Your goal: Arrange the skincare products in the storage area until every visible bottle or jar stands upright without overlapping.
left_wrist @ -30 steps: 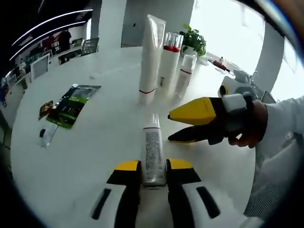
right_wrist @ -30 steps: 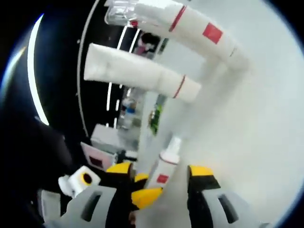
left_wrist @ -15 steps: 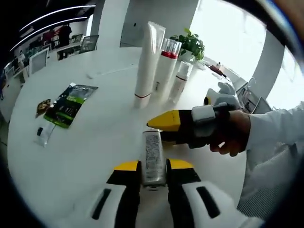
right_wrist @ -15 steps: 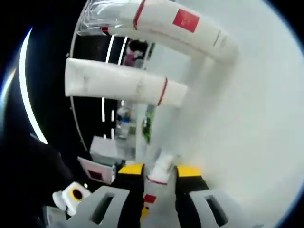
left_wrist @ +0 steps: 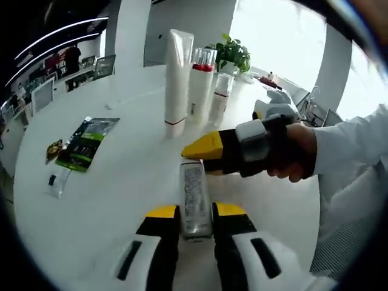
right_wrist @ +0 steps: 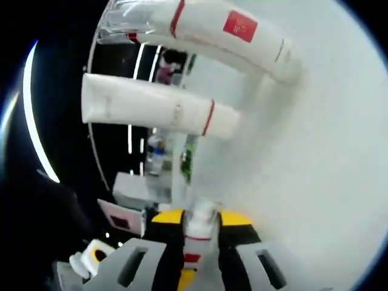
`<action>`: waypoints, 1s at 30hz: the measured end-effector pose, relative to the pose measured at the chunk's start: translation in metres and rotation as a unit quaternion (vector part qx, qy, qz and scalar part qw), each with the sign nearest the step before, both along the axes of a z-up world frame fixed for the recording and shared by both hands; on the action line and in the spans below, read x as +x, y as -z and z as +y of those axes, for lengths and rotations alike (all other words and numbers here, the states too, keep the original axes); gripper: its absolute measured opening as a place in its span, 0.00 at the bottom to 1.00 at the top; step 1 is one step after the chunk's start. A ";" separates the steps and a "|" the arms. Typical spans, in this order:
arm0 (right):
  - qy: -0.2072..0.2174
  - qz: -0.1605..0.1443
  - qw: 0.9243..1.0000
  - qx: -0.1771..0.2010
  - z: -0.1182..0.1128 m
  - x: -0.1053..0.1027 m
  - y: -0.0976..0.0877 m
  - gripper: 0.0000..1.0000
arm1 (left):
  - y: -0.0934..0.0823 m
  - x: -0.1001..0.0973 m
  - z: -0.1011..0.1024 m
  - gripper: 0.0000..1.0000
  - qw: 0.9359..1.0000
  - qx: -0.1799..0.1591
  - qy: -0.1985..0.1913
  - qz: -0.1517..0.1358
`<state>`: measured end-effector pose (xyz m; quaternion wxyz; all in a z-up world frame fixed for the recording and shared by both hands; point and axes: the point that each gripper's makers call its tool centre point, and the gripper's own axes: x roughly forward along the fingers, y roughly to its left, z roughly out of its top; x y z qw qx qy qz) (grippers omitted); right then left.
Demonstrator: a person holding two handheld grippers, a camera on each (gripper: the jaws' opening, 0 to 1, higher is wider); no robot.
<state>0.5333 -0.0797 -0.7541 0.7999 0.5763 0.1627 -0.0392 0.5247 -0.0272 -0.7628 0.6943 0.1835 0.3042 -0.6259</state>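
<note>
Lying flat on the white tabletop (left_wrist: 121,182), a small tube (left_wrist: 194,197) is pinched at its near end between the yellow-tipped jaws of the left claw (left_wrist: 195,212), its printed label too blurred to read. The right claw (left_wrist: 203,151), held in a person's hand (left_wrist: 297,151) with a white sleeve (left_wrist: 354,157) behind it, comes in from the right in the left gripper view and covers the tube's far end, so the cap is hidden there.

The right gripper view shows that end: the right claw (right_wrist: 197,221) is clamped on the tube's white cap (right_wrist: 199,219), with a red band just below it. The tube's body is cut off at the bottom of that view.

Beyond the two claws, three products stand upright and close together on the tabletop: a tall white tube (left_wrist: 176,76) with a red line near its base, a white bottle with a red collar and clear cap (left_wrist: 200,82), and a slimmer bottle (left_wrist: 219,97) just beside it. In the rolled right gripper view the tall white tube (right_wrist: 157,112) and the red-labelled bottle (right_wrist: 224,33) appear sideways.

Only the left gripper view takes in a green packet (left_wrist: 85,142) and a small clear sachet (left_wrist: 57,180) well to the left, and a potted plant (left_wrist: 229,54) behind the standing products. The dim background is hard to make out.
</note>
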 end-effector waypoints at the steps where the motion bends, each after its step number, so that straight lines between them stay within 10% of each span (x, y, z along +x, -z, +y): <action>1: -0.002 -0.003 1.000 -0.010 -0.001 0.000 -0.003 0.13 | 0.000 0.001 -0.002 0.18 1.000 0.000 0.003 -0.009; 6: -0.027 -0.027 0.986 -0.164 -0.008 -0.004 -0.035 0.12 | -0.007 -0.011 -0.013 0.20 0.999 -0.022 0.020 -0.029; 15: -0.041 -0.074 0.901 -0.426 -0.013 -0.016 -0.082 0.11 | -0.019 -0.012 -0.044 0.20 0.996 -0.068 0.015 -0.058; 22: -0.037 -0.059 0.843 -0.533 -0.024 -0.019 -0.083 0.11 | -0.013 -0.011 -0.064 0.22 0.995 -0.074 0.017 -0.064; 30: -0.018 -0.041 0.829 -0.557 -0.043 -0.019 -0.083 0.11 | -0.007 -0.008 -0.089 0.20 0.993 -0.078 0.021 -0.082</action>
